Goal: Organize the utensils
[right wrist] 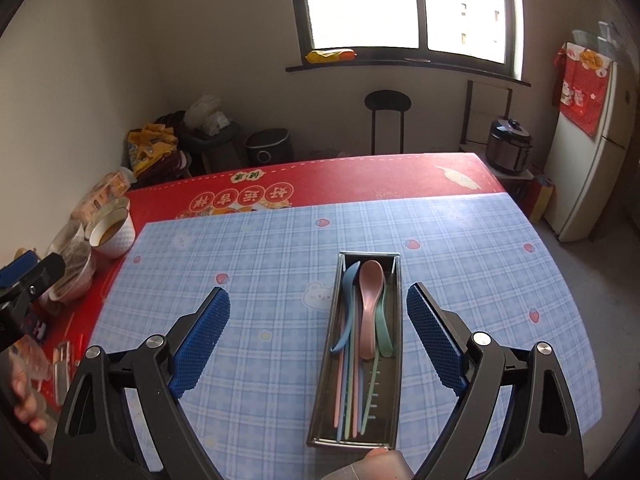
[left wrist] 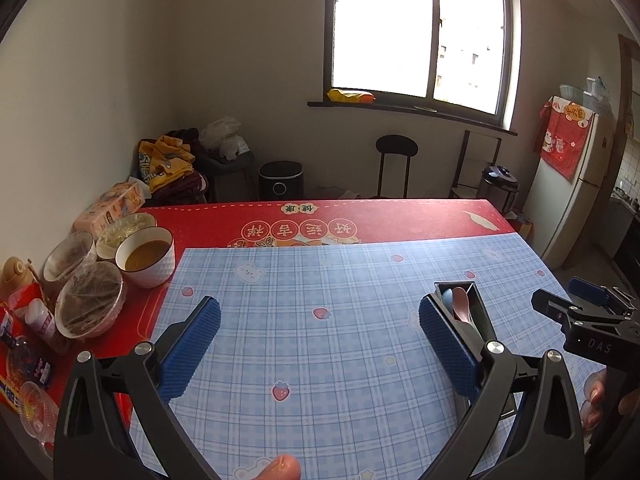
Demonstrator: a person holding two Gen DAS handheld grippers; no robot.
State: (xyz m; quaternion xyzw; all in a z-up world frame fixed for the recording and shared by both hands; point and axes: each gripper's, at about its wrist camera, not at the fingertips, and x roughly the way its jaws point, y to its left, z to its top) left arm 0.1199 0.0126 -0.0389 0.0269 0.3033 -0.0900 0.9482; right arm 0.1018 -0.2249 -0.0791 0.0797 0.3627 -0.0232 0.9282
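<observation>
A long metal utensil tray [right wrist: 394, 368] lies on the blue plaid mat [right wrist: 280, 264]. In it lie a pink spoon [right wrist: 370, 300], a blue spoon [right wrist: 348, 308], a green spoon [right wrist: 385, 328] and several pastel chopsticks [right wrist: 352, 392]. My right gripper [right wrist: 318, 336] is open and empty, its jaws spread above the near part of the tray. My left gripper [left wrist: 320, 344] is open and empty over the mat; the tray [left wrist: 476, 300] shows just behind its right finger [left wrist: 448, 344]. The right gripper shows at the right edge of the left wrist view [left wrist: 576, 312].
Several bowls, some wrapped in film [left wrist: 88, 300], one with brown liquid [left wrist: 146, 256], stand at the left on the red tablecloth [left wrist: 400, 216]. Bottles and packets [left wrist: 28, 332] crowd the near left edge. A stool [right wrist: 386, 120], cookers and a fridge [right wrist: 592, 152] stand beyond the table.
</observation>
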